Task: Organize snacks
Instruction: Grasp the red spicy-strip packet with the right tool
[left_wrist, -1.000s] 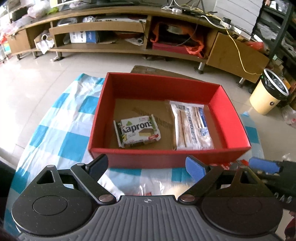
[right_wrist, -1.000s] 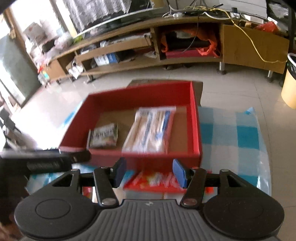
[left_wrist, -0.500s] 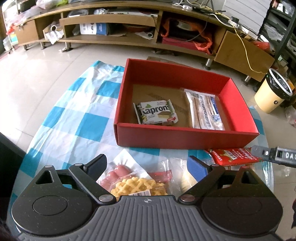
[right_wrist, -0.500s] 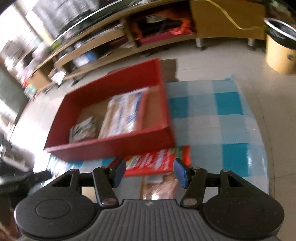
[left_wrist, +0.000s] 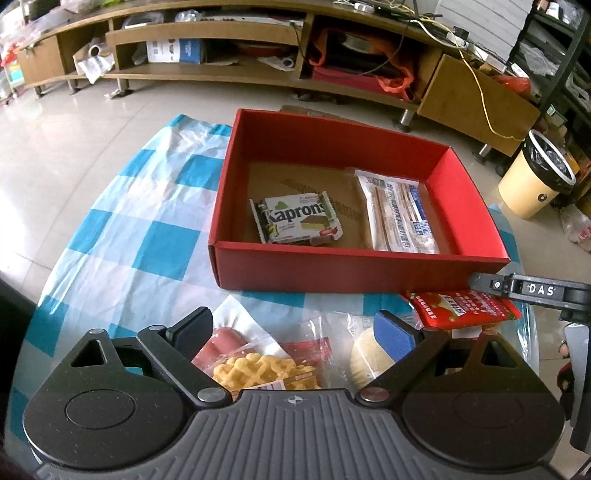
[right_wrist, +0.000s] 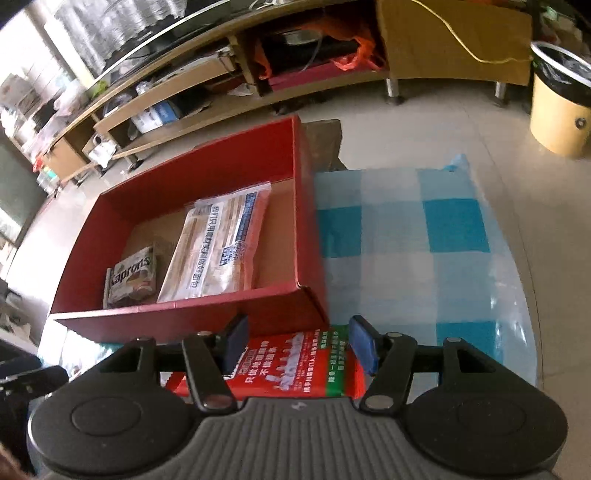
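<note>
A red box (left_wrist: 364, 264) stands on the checked cloth and holds a Kaprons wafer pack (left_wrist: 297, 220) and a long clear snack pack (left_wrist: 400, 214). My left gripper (left_wrist: 293, 332) is open above loose snacks in front of the box: a waffle pack (left_wrist: 266, 369), sausages (left_wrist: 225, 339) and a round bun (left_wrist: 364, 360). A red packet (right_wrist: 295, 363) lies by the box's near right corner. My right gripper (right_wrist: 300, 341) hovers low over it with its jaws opening; the pads do not press on the packet. A right gripper finger (left_wrist: 528, 290) also shows in the left wrist view.
The blue-and-white checked cloth (right_wrist: 424, 236) covers a round table; its edge curves close on the right. Behind are a tiled floor, a long low wooden cabinet (left_wrist: 221, 70) and a yellow bin (left_wrist: 532, 184) at the far right.
The left gripper has drawn back from the box, bringing the loose snacks into view beneath it. The right gripper has sunk toward the red packet and rolled, and its jaws stand wider.
</note>
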